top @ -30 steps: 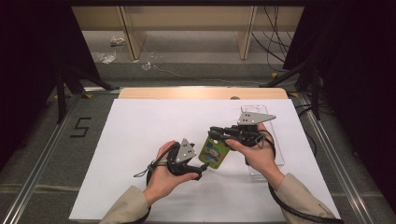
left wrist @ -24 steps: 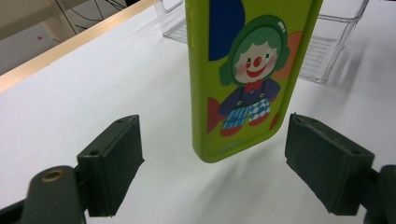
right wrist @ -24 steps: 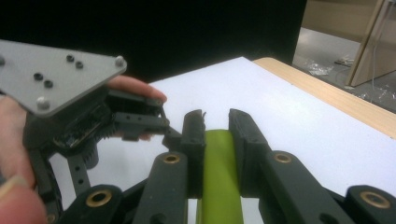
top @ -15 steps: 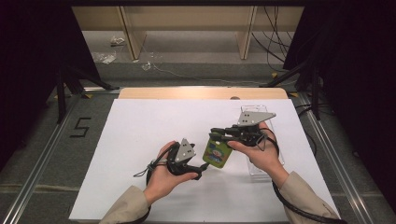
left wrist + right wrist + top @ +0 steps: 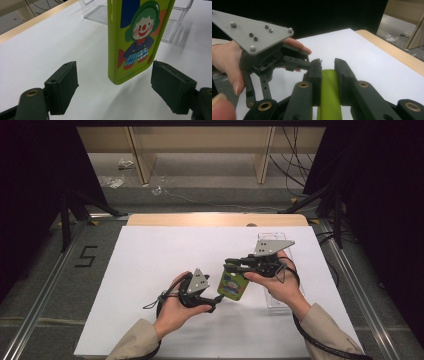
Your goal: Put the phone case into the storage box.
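Phone case (image 5: 233, 285) between grippers, above table (image 5: 150, 265) (clear tray (image 5: 276, 292) right).

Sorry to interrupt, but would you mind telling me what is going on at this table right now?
A person at a white table works a gripper in each hand. The right gripper is shut on the top of a lime-green case with a clown picture, holding it upright above the table. The left gripper sits just below with its fingers spread either side of the case's lower end, not touching it, though its jaws have just been closing a little. A clear plastic tray lies behind.
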Tool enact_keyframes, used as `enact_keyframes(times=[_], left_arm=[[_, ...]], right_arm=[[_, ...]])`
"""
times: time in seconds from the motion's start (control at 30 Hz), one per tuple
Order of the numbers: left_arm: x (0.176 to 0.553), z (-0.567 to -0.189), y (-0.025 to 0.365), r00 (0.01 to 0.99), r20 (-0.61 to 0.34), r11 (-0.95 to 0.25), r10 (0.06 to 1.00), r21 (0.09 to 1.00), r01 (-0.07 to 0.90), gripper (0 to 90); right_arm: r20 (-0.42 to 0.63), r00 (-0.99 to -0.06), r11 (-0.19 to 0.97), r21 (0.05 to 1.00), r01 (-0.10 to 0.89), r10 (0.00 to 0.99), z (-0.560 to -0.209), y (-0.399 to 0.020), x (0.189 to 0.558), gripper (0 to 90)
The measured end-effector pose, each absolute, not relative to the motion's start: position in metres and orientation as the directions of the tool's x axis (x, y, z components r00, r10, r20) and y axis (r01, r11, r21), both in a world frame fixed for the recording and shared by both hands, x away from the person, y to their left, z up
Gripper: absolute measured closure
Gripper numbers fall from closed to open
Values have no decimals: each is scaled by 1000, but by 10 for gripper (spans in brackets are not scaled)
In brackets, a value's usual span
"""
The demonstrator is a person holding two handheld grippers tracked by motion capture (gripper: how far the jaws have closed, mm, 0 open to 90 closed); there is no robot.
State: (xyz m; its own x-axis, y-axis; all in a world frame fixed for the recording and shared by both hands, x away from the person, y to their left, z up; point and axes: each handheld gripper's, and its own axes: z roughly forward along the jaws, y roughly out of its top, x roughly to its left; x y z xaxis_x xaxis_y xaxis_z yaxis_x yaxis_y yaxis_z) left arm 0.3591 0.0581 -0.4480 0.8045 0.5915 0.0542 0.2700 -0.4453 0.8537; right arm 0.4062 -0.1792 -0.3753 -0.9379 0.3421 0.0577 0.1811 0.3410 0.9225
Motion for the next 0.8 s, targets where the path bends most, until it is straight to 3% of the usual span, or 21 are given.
enact_keyframes(times=[0.8], left_arm=[[371, -466, 53, 902, 33, -471, 430, 860, 194, 298]], right_arm=[[78, -962, 351, 921, 170, 263, -377, -168, 400, 775]])
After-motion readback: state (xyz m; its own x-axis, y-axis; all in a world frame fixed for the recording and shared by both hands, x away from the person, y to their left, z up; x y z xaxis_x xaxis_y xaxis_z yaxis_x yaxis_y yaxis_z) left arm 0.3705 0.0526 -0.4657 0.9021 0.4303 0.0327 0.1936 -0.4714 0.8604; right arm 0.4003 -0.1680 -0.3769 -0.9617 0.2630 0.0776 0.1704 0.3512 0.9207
